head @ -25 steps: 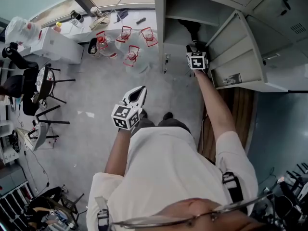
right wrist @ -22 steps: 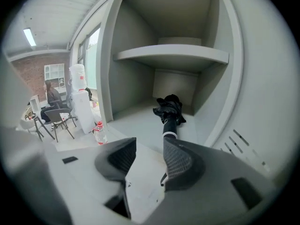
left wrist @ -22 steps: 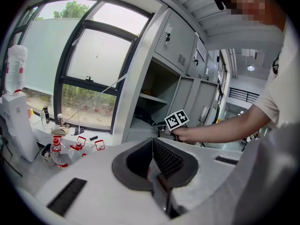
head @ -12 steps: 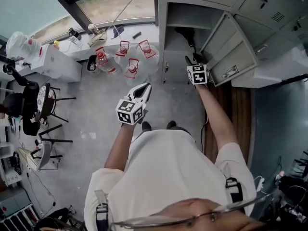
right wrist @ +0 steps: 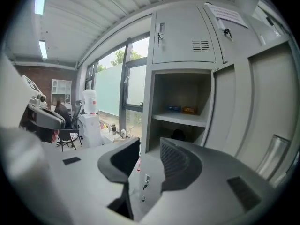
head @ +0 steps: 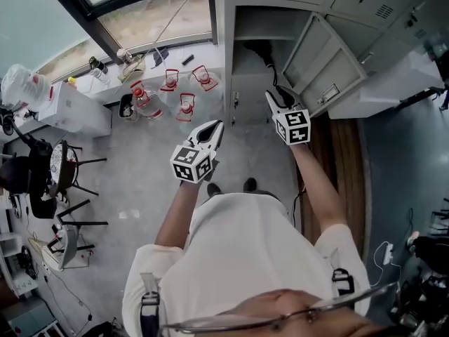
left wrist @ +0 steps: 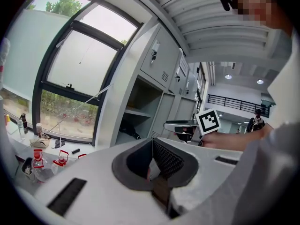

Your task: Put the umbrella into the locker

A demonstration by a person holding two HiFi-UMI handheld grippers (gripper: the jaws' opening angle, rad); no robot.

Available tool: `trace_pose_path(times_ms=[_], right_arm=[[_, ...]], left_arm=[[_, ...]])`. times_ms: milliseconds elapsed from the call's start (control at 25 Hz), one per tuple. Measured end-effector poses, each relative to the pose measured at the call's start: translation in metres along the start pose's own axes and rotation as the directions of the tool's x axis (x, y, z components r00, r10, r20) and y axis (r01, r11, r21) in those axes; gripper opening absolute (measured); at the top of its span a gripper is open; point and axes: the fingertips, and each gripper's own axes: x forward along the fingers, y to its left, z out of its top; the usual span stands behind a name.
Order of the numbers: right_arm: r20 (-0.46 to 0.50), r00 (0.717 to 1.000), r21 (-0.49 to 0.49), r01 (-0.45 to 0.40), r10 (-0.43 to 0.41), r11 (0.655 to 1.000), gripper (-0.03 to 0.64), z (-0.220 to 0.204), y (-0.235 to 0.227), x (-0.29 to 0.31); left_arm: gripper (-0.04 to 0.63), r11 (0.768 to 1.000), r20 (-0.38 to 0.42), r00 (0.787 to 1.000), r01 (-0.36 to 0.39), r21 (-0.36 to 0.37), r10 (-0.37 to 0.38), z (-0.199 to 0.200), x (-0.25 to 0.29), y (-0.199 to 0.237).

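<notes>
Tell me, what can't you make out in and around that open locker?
1. Dark thing low in the locker: head view, shadowed and small, so unidentifiable.
2. Small items on the shelf: right gripper view, too tiny to name.
3. Locker door, outer face: head view, turned away.

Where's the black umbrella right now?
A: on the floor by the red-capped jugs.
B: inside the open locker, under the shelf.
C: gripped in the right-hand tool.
B: the umbrella lies in the locker beneath the shelf; the right gripper, jaws just closing partway, holds nothing.
</notes>
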Motion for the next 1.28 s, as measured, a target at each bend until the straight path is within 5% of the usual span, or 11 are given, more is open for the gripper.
trace_pose_path(times_ms=[720, 1280], right_arm=[[0.084, 0.994, 0.020, -0.071, 0.069, 0.997, 0.010, 0.027, 0.050, -0.067], [0.114, 0.989, 0.037, -0.102, 0.097, 0.994, 0.005, 0.030, 0.054, -0.074]], left_arm=[[0.006, 0.998, 0.047, 0.998, 0.037, 0.047, -0.040, 0.027, -0.018, -0.012], [0.006, 0.999, 0.070, 0.997, 0.014, 0.050, -0.017, 0.037, -0.014, 0.000]])
